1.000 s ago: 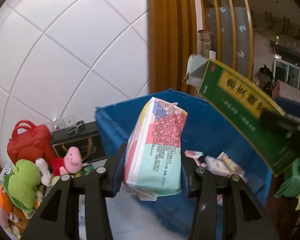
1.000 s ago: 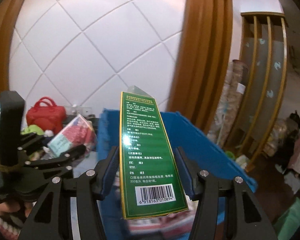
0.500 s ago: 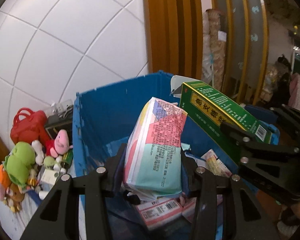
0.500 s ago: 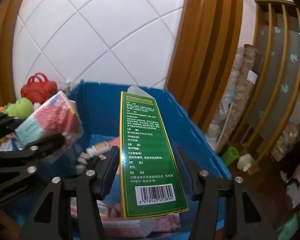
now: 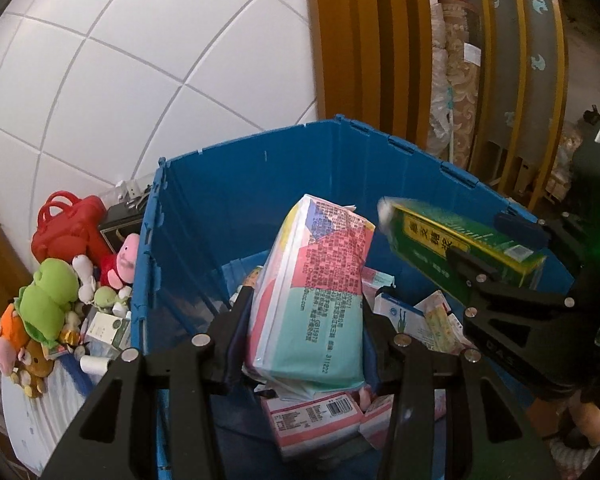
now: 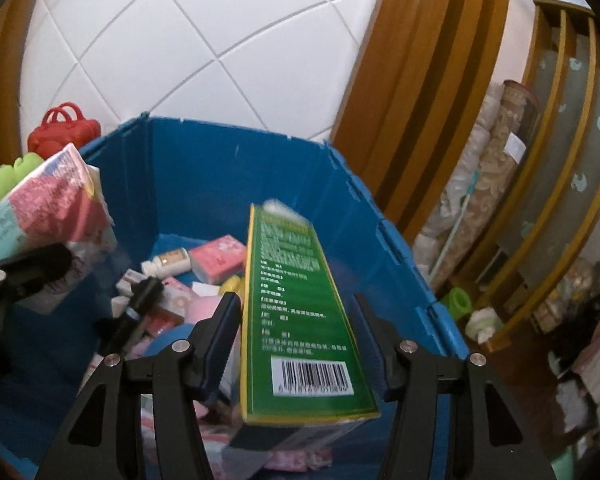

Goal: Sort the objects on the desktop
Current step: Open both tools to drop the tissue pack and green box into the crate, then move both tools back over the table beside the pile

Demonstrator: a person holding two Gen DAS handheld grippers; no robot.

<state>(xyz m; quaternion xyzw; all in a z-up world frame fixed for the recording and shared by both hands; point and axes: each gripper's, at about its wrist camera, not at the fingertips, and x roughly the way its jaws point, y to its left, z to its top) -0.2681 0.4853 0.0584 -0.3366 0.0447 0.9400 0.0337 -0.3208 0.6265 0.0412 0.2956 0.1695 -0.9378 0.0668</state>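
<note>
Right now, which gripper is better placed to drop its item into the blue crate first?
Probably right. The right gripper holds the green box already tilting over open crate space, while the left gripper's tissue pack is held firmly upright.

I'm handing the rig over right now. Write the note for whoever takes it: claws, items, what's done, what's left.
Left claw: shut on the tissue pack, held over the blue crate.
Right claw: jaws just easing; the green box sits tilted between them over the crate, grip looks loose.
Done: crate already holds pink packs and a small bottle.
Left: drop both items in, then sort the plush toys and red bag beside the crate.
</note>
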